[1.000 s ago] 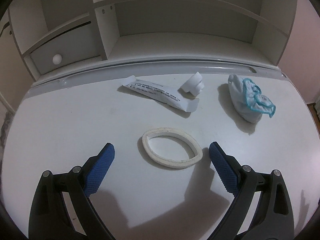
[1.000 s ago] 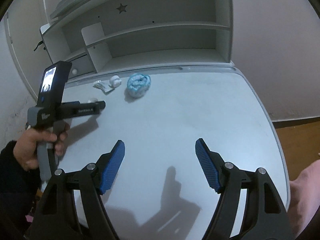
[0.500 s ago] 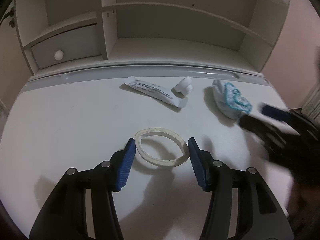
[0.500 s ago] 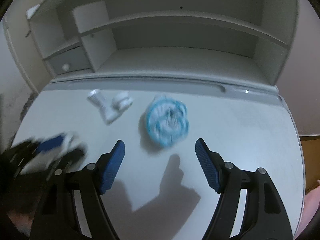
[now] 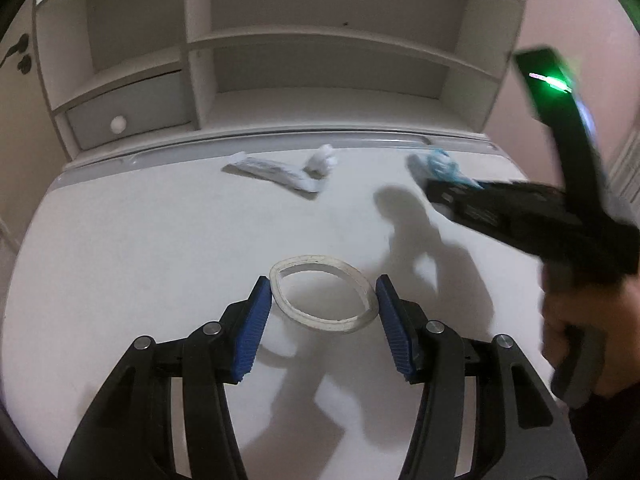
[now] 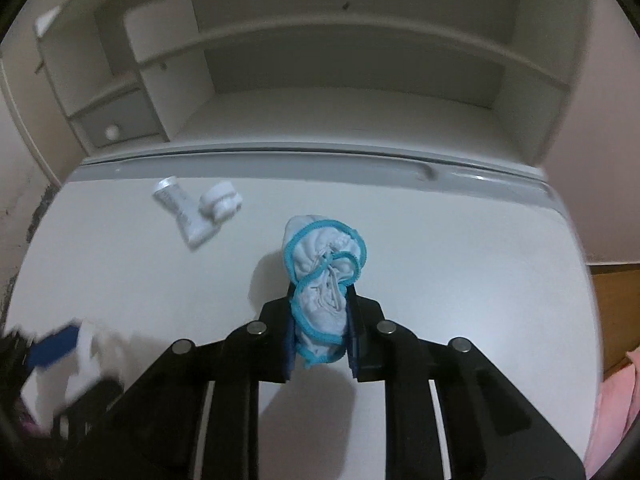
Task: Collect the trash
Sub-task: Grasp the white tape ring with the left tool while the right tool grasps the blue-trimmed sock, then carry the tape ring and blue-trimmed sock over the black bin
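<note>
My left gripper [image 5: 324, 300] is shut on a white oval ring [image 5: 323, 297], its blue pads against the ring's two sides on the white desk [image 5: 140, 248]. My right gripper [image 6: 320, 320] is shut on a crumpled white wad with a blue elastic edge [image 6: 322, 276]. It shows in the left wrist view too [image 5: 440, 168], with the right gripper over it. A flattened white tube [image 5: 276, 176] and a small white crumpled piece [image 5: 322, 160] lie near the desk's back edge; both show in the right wrist view, the tube [image 6: 182, 210] and the piece [image 6: 220, 202].
A white hutch with open shelves [image 5: 320, 80] and a small grey drawer with a round knob [image 5: 120, 122] stands along the back of the desk. The desk's right edge [image 6: 576, 264] drops to a wooden floor.
My left gripper has closed from wide open onto the oval ring. My right gripper has swung across to the blue-edged wad and shut on it.
</note>
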`<state>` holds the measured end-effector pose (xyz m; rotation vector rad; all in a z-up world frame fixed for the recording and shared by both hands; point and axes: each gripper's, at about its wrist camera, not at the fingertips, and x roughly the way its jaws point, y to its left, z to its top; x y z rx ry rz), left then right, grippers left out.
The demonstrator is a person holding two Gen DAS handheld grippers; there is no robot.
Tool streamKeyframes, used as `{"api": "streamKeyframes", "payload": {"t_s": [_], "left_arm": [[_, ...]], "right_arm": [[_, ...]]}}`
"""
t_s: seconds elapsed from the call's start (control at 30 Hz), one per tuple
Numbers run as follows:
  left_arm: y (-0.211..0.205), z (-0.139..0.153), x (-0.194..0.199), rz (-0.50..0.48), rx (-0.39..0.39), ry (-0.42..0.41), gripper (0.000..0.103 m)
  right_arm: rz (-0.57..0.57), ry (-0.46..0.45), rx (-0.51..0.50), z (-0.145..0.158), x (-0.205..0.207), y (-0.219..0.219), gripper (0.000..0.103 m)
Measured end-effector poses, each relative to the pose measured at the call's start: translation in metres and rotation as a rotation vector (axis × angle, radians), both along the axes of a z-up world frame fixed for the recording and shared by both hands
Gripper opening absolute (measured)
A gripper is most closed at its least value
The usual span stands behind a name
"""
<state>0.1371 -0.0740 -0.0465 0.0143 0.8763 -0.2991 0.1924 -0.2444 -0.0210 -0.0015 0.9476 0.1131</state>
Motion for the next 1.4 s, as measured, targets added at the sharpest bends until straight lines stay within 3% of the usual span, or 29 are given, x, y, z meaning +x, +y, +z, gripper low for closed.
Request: {"api": "streamKeyframes", "payload": {"t_s": [0.13, 0.33, 0.47, 0.63, 0.8, 1.03, 1.4], "left_arm": [[-0.032, 0.010, -0.022, -0.078, -0.014, -0.034, 0.053], [-0.124, 0.021, -0.080, -0.293, -0.059, -0.078, 0.053], [-0.195, 0.016, -0.125, -0.459, -0.114, -0.057, 0.053], [-0.269, -0.003, -0.181, -0.655, -0.116, -0.028, 0.053], [-0.320, -0.038, -0.224, -0.799, -0.070, 0.005, 0.053], [-0.347, -0.067, -0.234, -0.842, -0.029, 0.035, 0.053], [-0.363, -0.078, -0.238, -0.847, 0.001, 0.059, 0.053]], "right_arm": [[-0.073, -0.054, 0.032, 0.016, -0.079, -0.057, 0.020], [-0.288, -0.097, -0.034, 0.023, -0.214, -0.155, 0.020], [-0.447, -0.057, -0.056, 0.000, -0.281, -0.215, 0.020], [-0.633, 0.017, -0.010, -0.041, -0.352, -0.282, 0.020], [-0.718, 0.125, 0.035, -0.090, -0.380, -0.316, 0.020], [-0.741, 0.266, 0.105, -0.156, -0.402, -0.342, 0.020], [-0.748, 0.280, 0.138, -0.169, -0.403, -0.339, 0.023]]}}
